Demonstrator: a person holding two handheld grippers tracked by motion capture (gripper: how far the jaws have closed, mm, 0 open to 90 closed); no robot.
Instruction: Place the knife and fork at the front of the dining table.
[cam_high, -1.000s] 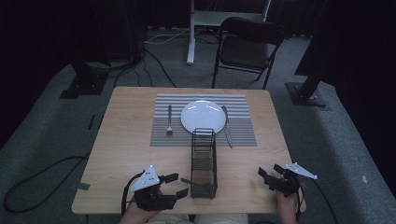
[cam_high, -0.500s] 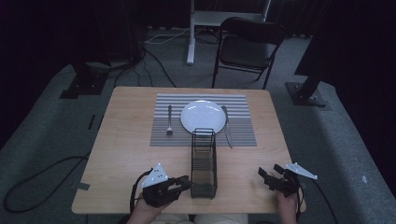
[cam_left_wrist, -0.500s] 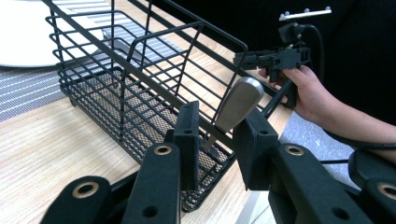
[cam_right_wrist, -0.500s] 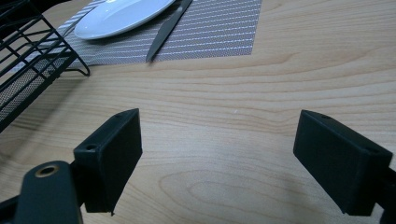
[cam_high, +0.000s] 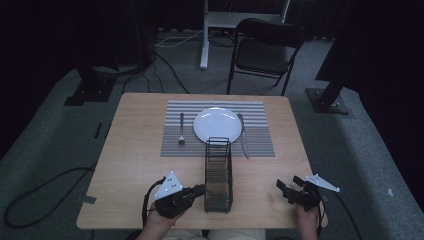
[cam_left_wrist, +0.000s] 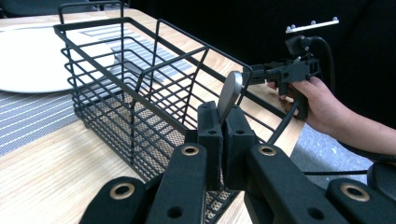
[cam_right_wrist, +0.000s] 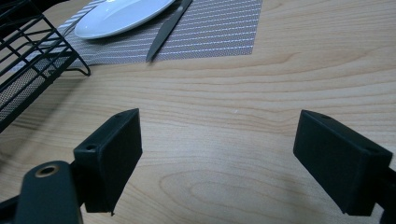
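My left gripper (cam_high: 200, 190) sits at the near left side of a black wire basket (cam_high: 218, 175) and is shut on a grey metal utensil (cam_left_wrist: 230, 91). Its rounded end sticks up between the pads, right by the basket's (cam_left_wrist: 135, 79) near corner. I cannot tell which kind of utensil it is. My right gripper (cam_high: 287, 190) hovers low over bare wood near the front right edge, open with nothing between its jaws (cam_right_wrist: 233, 154). It appears across the basket as the other gripper (cam_left_wrist: 285, 72), held by a hand (cam_left_wrist: 322, 102).
A striped placemat (cam_high: 172, 145) lies behind the basket with a white plate (cam_high: 217, 125), a fork (cam_high: 181, 129) at its left and a knife (cam_high: 243, 135) at its right. The knife (cam_right_wrist: 168, 28) and plate (cam_right_wrist: 121, 14) lie ahead of my right gripper. A chair (cam_high: 267, 50) stands beyond the table.
My left gripper has moved right and turned, so its jaws now reach the basket's side. The right gripper has stayed put.
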